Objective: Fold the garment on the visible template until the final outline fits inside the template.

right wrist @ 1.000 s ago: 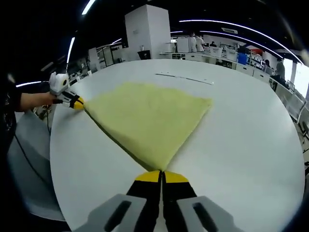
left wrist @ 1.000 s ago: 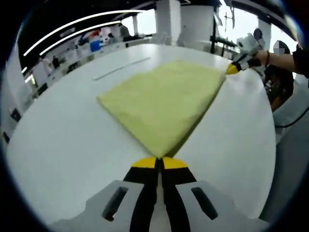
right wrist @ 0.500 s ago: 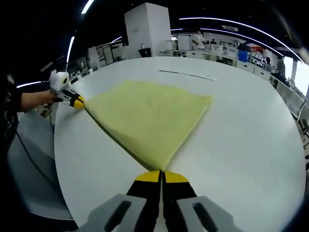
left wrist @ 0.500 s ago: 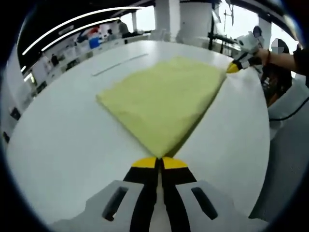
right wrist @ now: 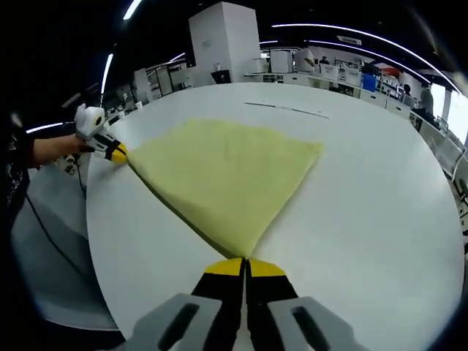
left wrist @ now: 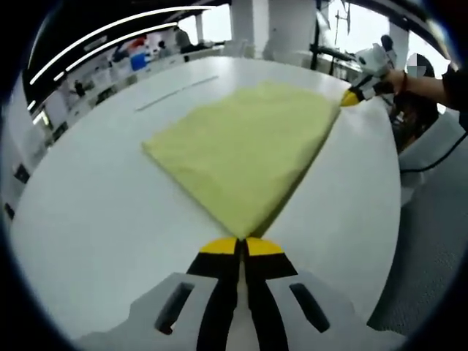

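Yellow-green towelling, a folded soft garment (left wrist: 245, 150), lies flat on the broad white round table (left wrist: 95, 212), stretched between two hand-held grippers. In the left gripper view, the left gripper (left wrist: 242, 247), with its yellow-tipped black jaws pressed together, pinches the near corner of the cloth. At the far right corner the right gripper (left wrist: 354, 95) bites the opposite end, held by a person's hand (left wrist: 398, 78). In the right gripper view the right gripper (right wrist: 243, 268) is likewise closed tight on its corner of the garment (right wrist: 223, 172), and the left gripper (right wrist: 114, 152) clamps the far left corner. A thin pale line (right wrist: 287, 109) runs across the table beyond the cloth.
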### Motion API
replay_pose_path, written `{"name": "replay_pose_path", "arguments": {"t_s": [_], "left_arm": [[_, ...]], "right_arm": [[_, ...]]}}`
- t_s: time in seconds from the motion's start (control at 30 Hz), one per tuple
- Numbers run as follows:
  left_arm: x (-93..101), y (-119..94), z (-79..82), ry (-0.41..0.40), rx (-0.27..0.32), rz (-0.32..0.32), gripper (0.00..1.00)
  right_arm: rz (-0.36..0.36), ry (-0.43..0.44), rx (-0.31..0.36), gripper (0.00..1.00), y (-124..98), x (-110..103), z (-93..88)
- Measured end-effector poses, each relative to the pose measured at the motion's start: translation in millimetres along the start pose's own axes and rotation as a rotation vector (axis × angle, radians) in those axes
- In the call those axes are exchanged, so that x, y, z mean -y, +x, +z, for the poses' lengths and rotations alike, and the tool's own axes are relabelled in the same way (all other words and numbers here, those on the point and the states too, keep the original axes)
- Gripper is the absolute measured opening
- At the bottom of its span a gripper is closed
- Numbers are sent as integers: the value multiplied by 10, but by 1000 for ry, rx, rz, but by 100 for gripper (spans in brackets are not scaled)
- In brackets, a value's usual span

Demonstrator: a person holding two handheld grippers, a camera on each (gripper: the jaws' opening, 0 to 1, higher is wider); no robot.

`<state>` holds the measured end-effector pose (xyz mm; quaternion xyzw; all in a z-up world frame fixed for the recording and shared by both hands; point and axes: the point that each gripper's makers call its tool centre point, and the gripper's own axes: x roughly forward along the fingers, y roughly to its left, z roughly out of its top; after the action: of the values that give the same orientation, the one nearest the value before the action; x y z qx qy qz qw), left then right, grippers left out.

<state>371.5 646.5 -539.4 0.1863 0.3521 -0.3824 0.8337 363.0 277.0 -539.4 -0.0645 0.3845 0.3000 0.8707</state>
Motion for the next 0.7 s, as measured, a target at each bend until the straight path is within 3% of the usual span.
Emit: {"name": "replay_pose_path", "arguments": {"t_s": [0.37,0.47,0.57,0.7], "left_arm": [[34,-17,-43,-14,-13,7,0],[7,-31,-87,-95,-25,30,0],[51,-69,-61,-35,-44,43,0],[-12,-80,-104,-128,-27,42,3]], "right_arm": [[0,25,-4,0,-2,-47,-26],[-2,70,-11,0,-5,-76,-24],[-12,103,-15,0,14,-94,-22],[-21,132,-1,1,54,-56,6]]}}
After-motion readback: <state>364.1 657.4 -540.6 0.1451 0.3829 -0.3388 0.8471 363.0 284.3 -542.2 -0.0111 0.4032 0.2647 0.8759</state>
